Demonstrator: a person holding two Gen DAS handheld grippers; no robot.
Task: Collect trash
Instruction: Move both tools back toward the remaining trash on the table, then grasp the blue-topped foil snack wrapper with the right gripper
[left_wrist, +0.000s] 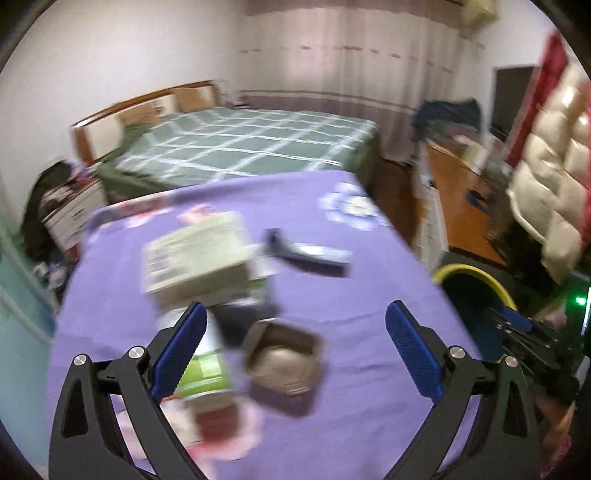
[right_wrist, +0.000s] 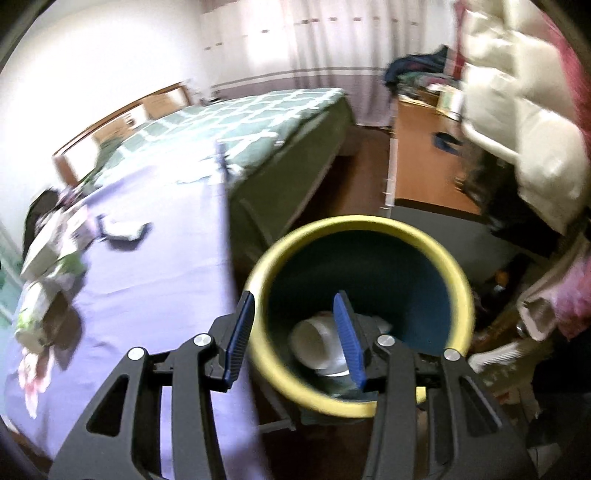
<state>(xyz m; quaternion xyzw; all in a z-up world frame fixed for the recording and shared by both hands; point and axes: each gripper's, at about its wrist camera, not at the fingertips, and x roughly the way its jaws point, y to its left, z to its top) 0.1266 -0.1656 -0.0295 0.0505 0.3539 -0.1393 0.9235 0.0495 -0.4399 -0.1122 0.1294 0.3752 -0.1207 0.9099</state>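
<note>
With our left gripper (left_wrist: 295, 347) wide open and empty over the worktop's (left_wrist: 369, 266) near edge, we judge the small brown tray (left_wrist: 286, 363) light, thin-walled, best pinched across its rim.

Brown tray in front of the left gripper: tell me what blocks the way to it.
Nothing visible does. The open left gripper hangs above the brown tray; a green-labelled bottle lies close beside it, under one finger.
</note>
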